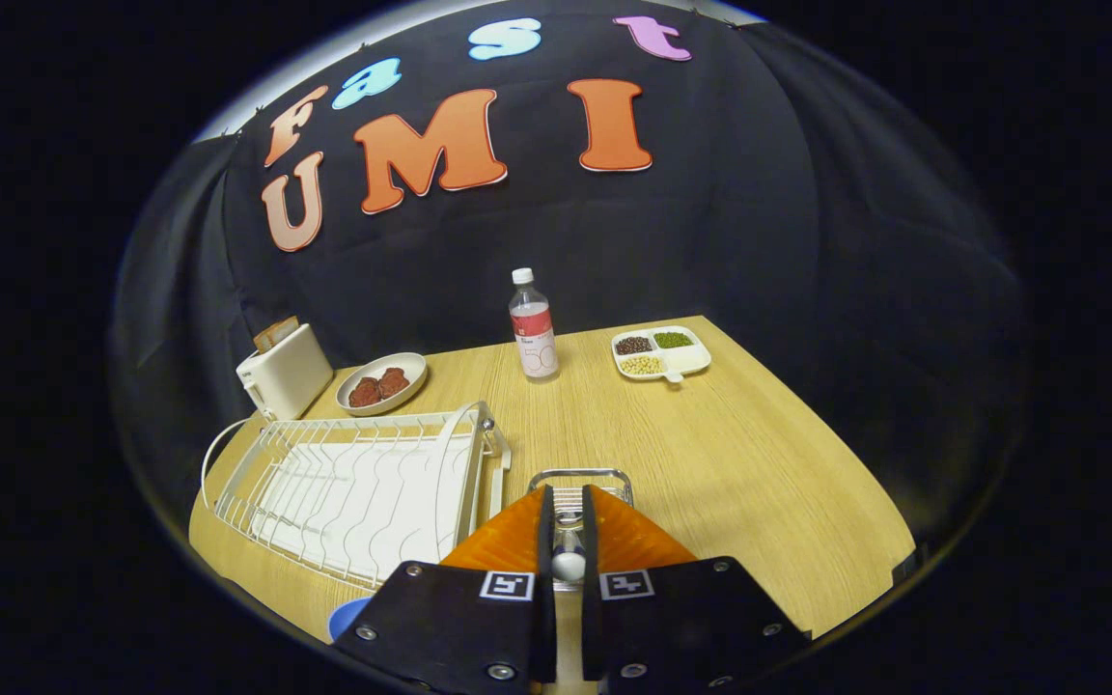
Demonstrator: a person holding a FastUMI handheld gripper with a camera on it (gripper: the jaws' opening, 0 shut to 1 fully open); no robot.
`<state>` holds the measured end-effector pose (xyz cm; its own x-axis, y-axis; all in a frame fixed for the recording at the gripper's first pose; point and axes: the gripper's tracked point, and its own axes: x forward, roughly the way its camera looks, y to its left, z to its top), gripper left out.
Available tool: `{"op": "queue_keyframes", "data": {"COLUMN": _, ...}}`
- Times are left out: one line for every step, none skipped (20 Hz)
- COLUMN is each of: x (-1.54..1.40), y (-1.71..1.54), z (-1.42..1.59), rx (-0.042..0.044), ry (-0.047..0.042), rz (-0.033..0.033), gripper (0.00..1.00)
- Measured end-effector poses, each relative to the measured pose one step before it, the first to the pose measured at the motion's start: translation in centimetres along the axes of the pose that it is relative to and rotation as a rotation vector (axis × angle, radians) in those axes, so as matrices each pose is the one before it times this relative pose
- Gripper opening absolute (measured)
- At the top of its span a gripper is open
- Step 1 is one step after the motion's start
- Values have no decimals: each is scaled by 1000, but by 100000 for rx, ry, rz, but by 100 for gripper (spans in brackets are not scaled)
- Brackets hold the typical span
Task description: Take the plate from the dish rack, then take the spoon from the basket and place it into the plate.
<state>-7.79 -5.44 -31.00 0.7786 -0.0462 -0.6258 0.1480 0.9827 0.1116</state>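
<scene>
My gripper (568, 541) fingers are nearly closed on what looks like the spoon (569, 562) handle, over the wire basket (581, 475) beside the dish rack (363, 487); plate (347, 615) edge peeks below the rack.

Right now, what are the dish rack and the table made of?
The dish rack looks like thin metal wire with a glossy white coating. The table looks like light wood or wood-look laminate, with visible grain lines. The hand-held gripper has its fingers nearly closed around a small white object.

Matt wood-grain table (749, 463); on it, white coated-wire dish rack (353, 483) (glossy), behind it a clear plastic bottle (534, 328).
</scene>
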Motion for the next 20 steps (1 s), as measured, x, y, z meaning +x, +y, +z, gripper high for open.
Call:
{"op": "queue_keyframes", "data": {"x": -317, "y": 91, "z": 721, "rx": -319, "ry": -786, "rz": -175, "gripper": 10}}
{"op": "queue_keyframes", "data": {"x": -428, "y": 18, "z": 386, "rx": -593, "ry": 238, "rz": 79, "gripper": 10}}
{"op": "queue_keyframes", "data": {"x": -596, "y": -106, "z": 562, "rx": -390, "ry": -616, "rz": -135, "gripper": 10}}
{"op": "queue_keyframes", "data": {"x": -737, "y": -69, "z": 658, "rx": -240, "ry": -951, "rz": 636, "gripper": 10}}
{"op": "queue_keyframes", "data": {"x": -784, "y": 26, "z": 613, "rx": 132, "ry": -838, "rz": 734, "gripper": 10}}
{"op": "queue_keyframes", "data": {"x": -736, "y": 46, "z": 483, "rx": -56, "ry": -400, "rz": 1124, "gripper": 10}}
{"op": "queue_keyframes", "data": {"x": -882, "y": 72, "z": 498, "rx": 154, "ry": -429, "rz": 1121, "gripper": 10}}
{"op": "queue_keyframes", "data": {"x": -784, "y": 106, "z": 347, "rx": 235, "ry": -318, "rz": 1426, "gripper": 10}}
{"op": "queue_keyframes", "data": {"x": -715, "y": 288, "z": 420, "rx": 1037, "ry": -514, "rz": 1754, "gripper": 10}}
{"op": "queue_keyframes", "data": {"x": -784, "y": 456, "z": 261, "rx": 1566, "ry": -93, "rz": 2546, "gripper": 10}}
{"op": "queue_keyframes", "data": {"x": -780, "y": 579, "z": 128, "rx": 1527, "ry": -130, "rz": 2482, "gripper": 10}}
{"op": "queue_keyframes", "data": {"x": -658, "y": 518, "z": -160, "rx": 986, "ry": 359, "rz": 2787, "gripper": 10}}
{"op": "queue_keyframes", "data": {"x": -704, "y": 433, "z": -273, "rx": 294, "ry": 546, "rz": 2017, "gripper": 10}}
{"op": "queue_keyframes", "data": {"x": -656, "y": 375, "z": -562, "rx": -209, "ry": 1316, "rz": 2223, "gripper": 10}}
{"op": "queue_keyframes", "data": {"x": -682, "y": 451, "z": -631, "rx": 81, "ry": 1469, "rz": 1849, "gripper": 10}}
{"op": "queue_keyframes", "data": {"x": -529, "y": 553, "z": -723, "rx": 328, "ry": 2194, "rz": 2400, "gripper": 10}}
{"op": "queue_keyframes", "data": {"x": -508, "y": 499, "z": -893, "rx": 374, "ry": 2583, "rz": 2142, "gripper": 10}}
{"op": "queue_keyframes", "data": {"x": -396, "y": 530, "z": -471, "rx": 16, "ry": 1070, "rz": 2060, "gripper": 10}}
{"op": "queue_keyframes", "data": {"x": -262, "y": 666, "z": -428, "rx": -663, "ry": 1092, "rz": 2726, "gripper": 10}}
{"op": "queue_keyframes", "data": {"x": -152, "y": 701, "z": -477, "rx": -1089, "ry": 906, "rz": 2689, "gripper": 10}}
